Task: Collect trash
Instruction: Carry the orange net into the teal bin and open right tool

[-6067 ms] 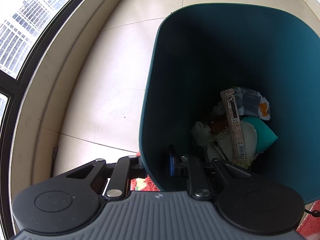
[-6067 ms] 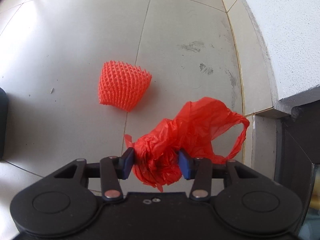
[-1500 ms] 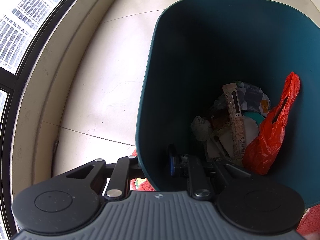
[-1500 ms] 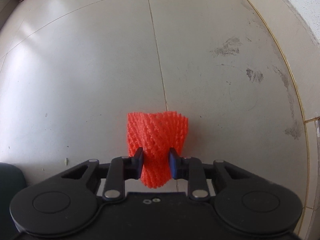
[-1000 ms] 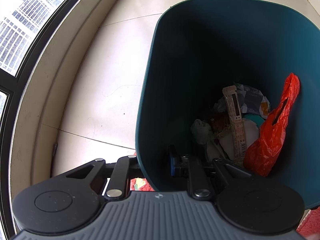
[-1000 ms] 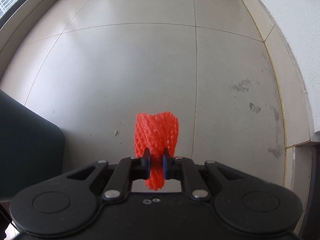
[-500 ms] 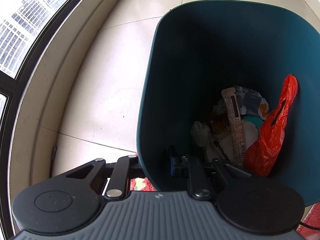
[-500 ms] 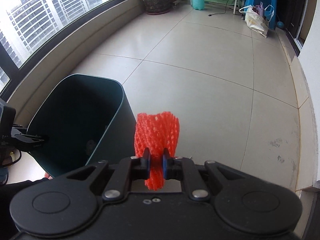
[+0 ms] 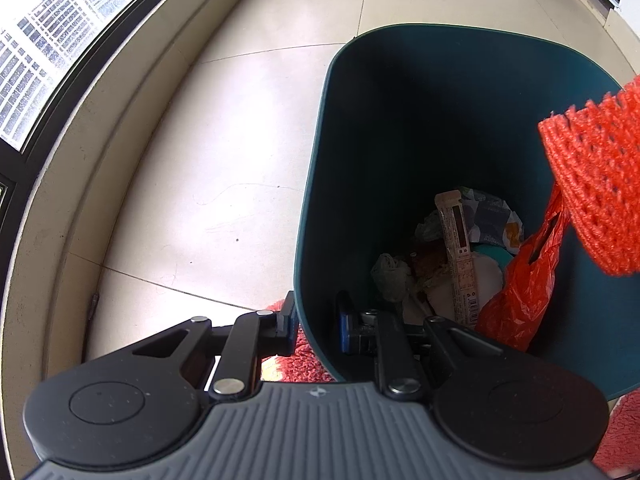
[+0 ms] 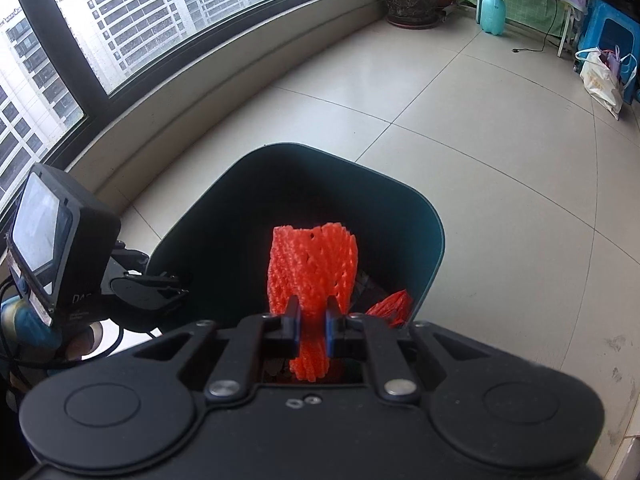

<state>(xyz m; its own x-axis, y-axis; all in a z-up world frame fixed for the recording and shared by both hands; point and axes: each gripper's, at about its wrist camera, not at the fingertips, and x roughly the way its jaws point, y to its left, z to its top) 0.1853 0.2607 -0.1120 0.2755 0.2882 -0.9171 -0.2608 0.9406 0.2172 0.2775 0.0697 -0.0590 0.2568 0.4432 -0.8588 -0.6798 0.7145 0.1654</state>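
Note:
A dark teal trash bin (image 9: 400, 128) stands on the tiled floor, and my left gripper (image 9: 316, 322) is shut on its near rim, one finger outside, one inside. At the bottom lie a red plastic bag (image 9: 520, 300), a long wrapper (image 9: 460, 256) and other crumpled trash. My right gripper (image 10: 313, 326) is shut on an orange foam net sleeve (image 10: 312, 268) and holds it over the bin's (image 10: 248, 216) open mouth. In the left wrist view the sleeve (image 9: 600, 188) hangs in from the right above the bin.
A curved window sill (image 10: 200, 80) and a low wall run along the left. Far back stand a plant pot (image 10: 412, 0), a blue spray bottle (image 10: 494, 10), a blue stool (image 10: 608, 32) and bags (image 10: 600, 76). A red mat (image 9: 296, 360) lies under the bin's near side.
My right gripper has carried the net sleeve up off the floor and left to above the bin; the sleeve now shows in the left wrist view. The left gripper keeps its hold on the rim.

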